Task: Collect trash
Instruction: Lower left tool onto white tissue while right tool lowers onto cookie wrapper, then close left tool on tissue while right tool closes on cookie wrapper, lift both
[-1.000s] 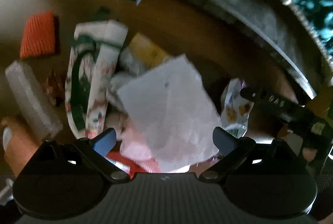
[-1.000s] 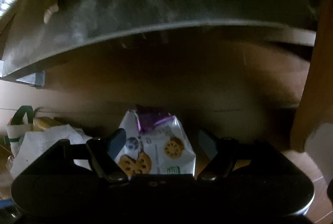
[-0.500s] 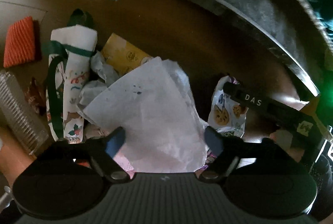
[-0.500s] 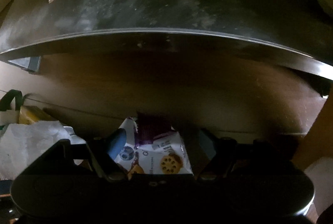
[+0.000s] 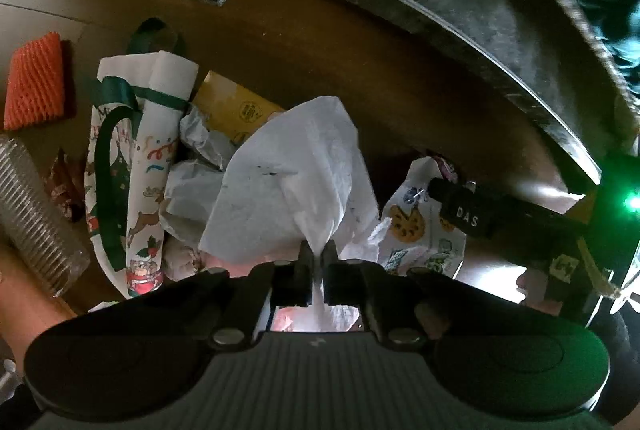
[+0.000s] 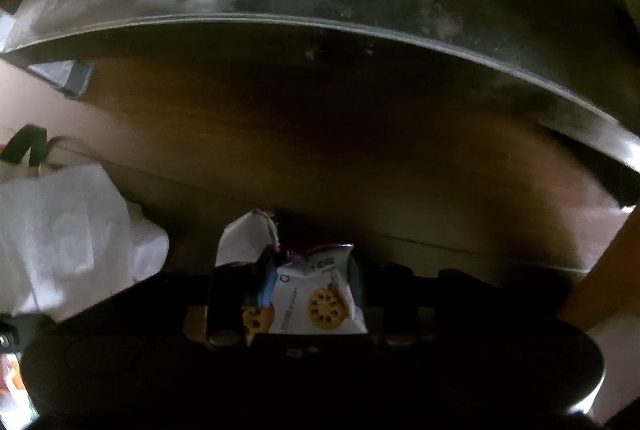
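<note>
1. Left wrist view: the left gripper (image 5: 318,254), wide apart a second ago, is now clamped on the tissue (image 5: 288,178) mid-floor.
2. The right gripper (image 6: 310,278) is closing around the cookie packet (image 6: 316,302) beside it.
3. So two pieces are secured for lifting.
4. Counted: one tissue, one packet, one gift bag (image 5: 136,166), one cup (image 5: 32,214).

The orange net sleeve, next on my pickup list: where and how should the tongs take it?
Grip the orange net sleeve across its narrow width, coming straight down. It lies flat and alone on the floor, clear of the gift bag, so both long edges look free. Its mesh appears soft, so it should bunch up under a pinch.
</note>
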`<state>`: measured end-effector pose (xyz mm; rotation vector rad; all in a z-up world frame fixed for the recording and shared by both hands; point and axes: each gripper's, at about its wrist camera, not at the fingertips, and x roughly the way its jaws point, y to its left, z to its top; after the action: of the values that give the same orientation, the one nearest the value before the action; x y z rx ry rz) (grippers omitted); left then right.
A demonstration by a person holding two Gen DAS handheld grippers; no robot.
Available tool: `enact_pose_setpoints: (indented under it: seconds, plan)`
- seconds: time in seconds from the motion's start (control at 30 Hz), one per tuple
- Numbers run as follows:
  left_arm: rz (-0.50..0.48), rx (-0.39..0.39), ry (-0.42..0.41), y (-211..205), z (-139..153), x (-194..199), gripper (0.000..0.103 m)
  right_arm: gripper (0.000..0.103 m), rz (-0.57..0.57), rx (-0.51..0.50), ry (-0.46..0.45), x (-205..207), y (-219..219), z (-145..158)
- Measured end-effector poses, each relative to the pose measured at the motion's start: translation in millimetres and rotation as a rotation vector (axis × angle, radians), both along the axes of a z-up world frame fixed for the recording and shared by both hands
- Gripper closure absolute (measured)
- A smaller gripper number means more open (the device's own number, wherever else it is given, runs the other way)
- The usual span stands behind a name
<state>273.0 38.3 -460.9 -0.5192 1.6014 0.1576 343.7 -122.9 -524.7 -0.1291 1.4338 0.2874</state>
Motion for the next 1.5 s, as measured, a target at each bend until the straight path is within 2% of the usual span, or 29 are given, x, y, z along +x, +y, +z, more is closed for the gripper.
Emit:
enact_pose_setpoints:
  seconds: [0.07,0.17,0.27,0.37,0.6,0.83,0.97,1.23,1.5]
  plan:
    - [-0.001,0.004,-0.007,3,10,-3,0.1,0.079,-0.003,0.0,-0.007,-4,1,13]
    - [-0.008,0.017,-0.025,3,28,-7,0.101,0.081,0.009,-0.013,-0.036,-7,5,34]
    - [-0.013,0.026,-0.063,2,53,-13,0.101,0.082,0.044,-0.044,-0.09,-17,11,68]
    - [-0.001,0.022,-0.097,3,83,-23,0.101,0.082,0.02,-0.039,-0.133,-31,11,106]
    - [-0.044,0.039,-0.272,-1,171,-48,0.101,0.082,0.029,0.01,-0.268,-74,-12,207]
    - [-0.086,0.048,-0.427,-14,256,-90,0.1,0.082,0.06,0.067,-0.468,-112,-29,314]
    - [-0.085,0.044,-0.489,-19,297,-102,0.1,0.082,0.045,0.109,-0.547,-126,-40,357]
    - [-0.106,0.047,-0.661,-25,386,-113,0.1,0.082,0.036,0.187,-0.701,-154,-65,451]
    - [-0.148,0.099,-0.834,-33,480,-97,0.1,0.082,0.043,0.236,-0.874,-148,-80,548]
